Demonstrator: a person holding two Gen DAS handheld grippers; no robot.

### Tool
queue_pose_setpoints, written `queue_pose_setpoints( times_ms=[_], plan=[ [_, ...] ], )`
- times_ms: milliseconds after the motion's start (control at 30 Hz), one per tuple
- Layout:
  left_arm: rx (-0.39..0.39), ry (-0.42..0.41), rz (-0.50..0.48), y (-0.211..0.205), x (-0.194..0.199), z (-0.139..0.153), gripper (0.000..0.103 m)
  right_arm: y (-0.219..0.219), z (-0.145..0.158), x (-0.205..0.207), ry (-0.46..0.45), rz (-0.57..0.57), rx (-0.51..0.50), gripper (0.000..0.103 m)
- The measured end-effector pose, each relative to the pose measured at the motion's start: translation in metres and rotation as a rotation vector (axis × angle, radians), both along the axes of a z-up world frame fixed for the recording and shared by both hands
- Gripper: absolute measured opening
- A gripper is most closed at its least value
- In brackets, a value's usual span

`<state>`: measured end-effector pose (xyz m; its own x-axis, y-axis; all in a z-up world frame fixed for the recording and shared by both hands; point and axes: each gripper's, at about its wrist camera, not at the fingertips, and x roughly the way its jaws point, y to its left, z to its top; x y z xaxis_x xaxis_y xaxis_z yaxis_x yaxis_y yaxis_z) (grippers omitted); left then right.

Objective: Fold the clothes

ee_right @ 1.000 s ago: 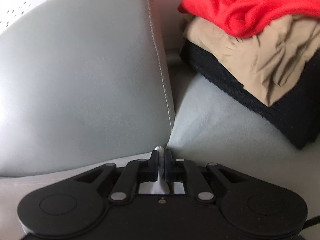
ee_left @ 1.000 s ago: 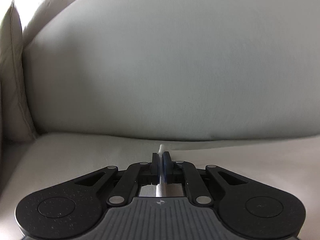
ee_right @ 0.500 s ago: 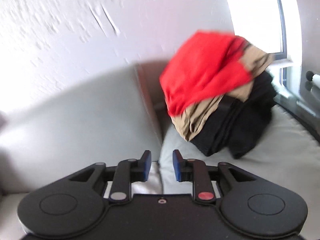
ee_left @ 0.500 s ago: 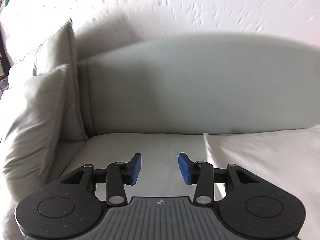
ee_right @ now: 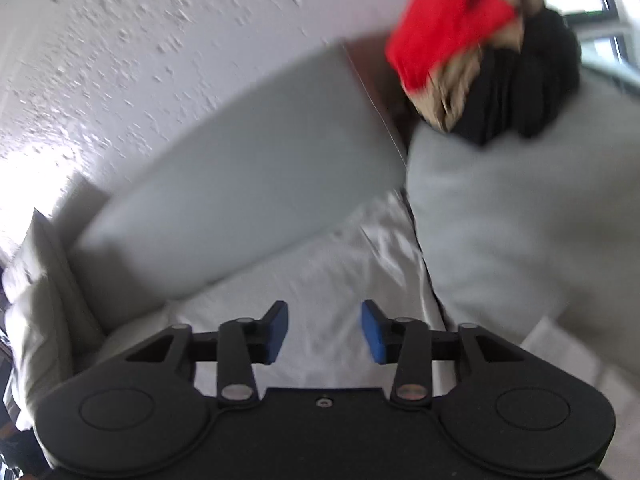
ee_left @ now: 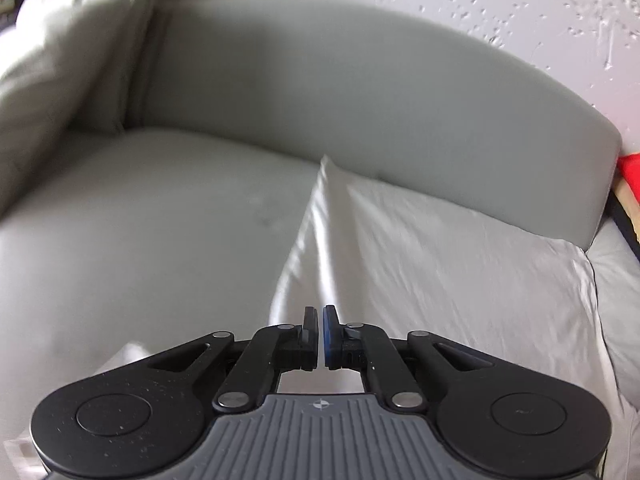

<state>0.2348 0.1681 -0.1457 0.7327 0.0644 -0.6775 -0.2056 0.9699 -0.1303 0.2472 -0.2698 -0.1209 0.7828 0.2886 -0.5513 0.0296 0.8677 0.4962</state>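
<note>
A white garment (ee_left: 440, 248) lies spread flat on the grey sofa seat, its far edge against the back cushion (ee_left: 360, 100). My left gripper (ee_left: 320, 336) hovers over the garment's near left part, jaws shut, with no cloth showing between them. In the right wrist view the same white garment (ee_right: 320, 280) lies below my right gripper (ee_right: 324, 330). Its blue pads (ee_right: 278, 330) stand wide apart and empty. Both views are motion-blurred.
A pile of clothes, red (ee_right: 448, 20) on tan on black (ee_right: 520, 80), sits on the seat to the right; its red edge (ee_left: 630, 172) shows in the left view. Pale pillows (ee_left: 48, 60) lean at the sofa's left end. A textured white wall rises behind.
A second ago both grippers were shut on white cloth at the back cushion. They let go, drew back and rose; the left has since shut empty and the right opened wider.
</note>
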Motion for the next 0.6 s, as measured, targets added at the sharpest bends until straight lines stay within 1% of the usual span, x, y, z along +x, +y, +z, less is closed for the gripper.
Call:
queue_pose_setpoints(
  times_ms=[67, 100, 167, 200, 233, 267, 300, 333, 367, 400, 467, 533, 600],
  plan=[
    [-0.024, 0.015, -0.001, -0.001, 0.015, -0.018, 0.002, 0.001, -0.021, 0.009, 0.018, 0.003, -0.005, 0.025],
    [-0.035, 0.022, -0.001, -0.002, 0.022, -0.028, 0.002, 0.002, -0.030, 0.019, 0.035, 0.010, 0.007, 0.025],
    [-0.061, 0.039, -0.004, -0.003, 0.037, -0.046, 0.002, 0.007, -0.042, 0.037, 0.066, 0.059, 0.025, 0.025],
    [-0.084, 0.055, -0.012, -0.003, 0.043, -0.052, 0.002, 0.010, -0.050, 0.046, 0.089, 0.075, 0.046, 0.025],
    [-0.120, 0.075, -0.024, -0.003, 0.048, -0.058, 0.002, 0.009, -0.057, 0.050, 0.109, 0.074, 0.059, 0.025],
    [-0.138, 0.095, -0.035, -0.001, 0.053, -0.065, 0.003, 0.009, -0.064, 0.054, 0.128, 0.073, 0.070, 0.025],
    [-0.098, 0.116, -0.035, -0.002, 0.056, -0.072, 0.006, 0.010, -0.070, 0.055, 0.154, 0.054, 0.039, 0.022],
    [-0.059, 0.134, -0.034, -0.002, 0.058, -0.078, 0.008, 0.010, -0.075, 0.056, 0.178, 0.036, 0.007, 0.013],
    [-0.023, 0.141, -0.032, -0.003, 0.056, -0.078, 0.012, 0.007, -0.077, 0.055, 0.187, 0.015, -0.020, 0.000],
    [0.012, 0.149, -0.026, -0.003, 0.054, -0.077, 0.012, 0.004, -0.076, 0.053, 0.203, -0.021, -0.048, 0.000],
    [0.082, 0.172, 0.030, 0.001, 0.051, -0.075, 0.012, -0.005, -0.073, 0.047, 0.250, -0.133, -0.162, 0.000],
    [0.155, 0.196, 0.083, 0.005, 0.047, -0.072, 0.012, -0.006, -0.073, 0.044, 0.270, -0.139, -0.206, 0.000],
    [0.264, 0.218, 0.109, 0.004, 0.043, -0.072, 0.012, 0.014, -0.066, 0.037, 0.261, -0.125, -0.368, 0.000]
  ],
)
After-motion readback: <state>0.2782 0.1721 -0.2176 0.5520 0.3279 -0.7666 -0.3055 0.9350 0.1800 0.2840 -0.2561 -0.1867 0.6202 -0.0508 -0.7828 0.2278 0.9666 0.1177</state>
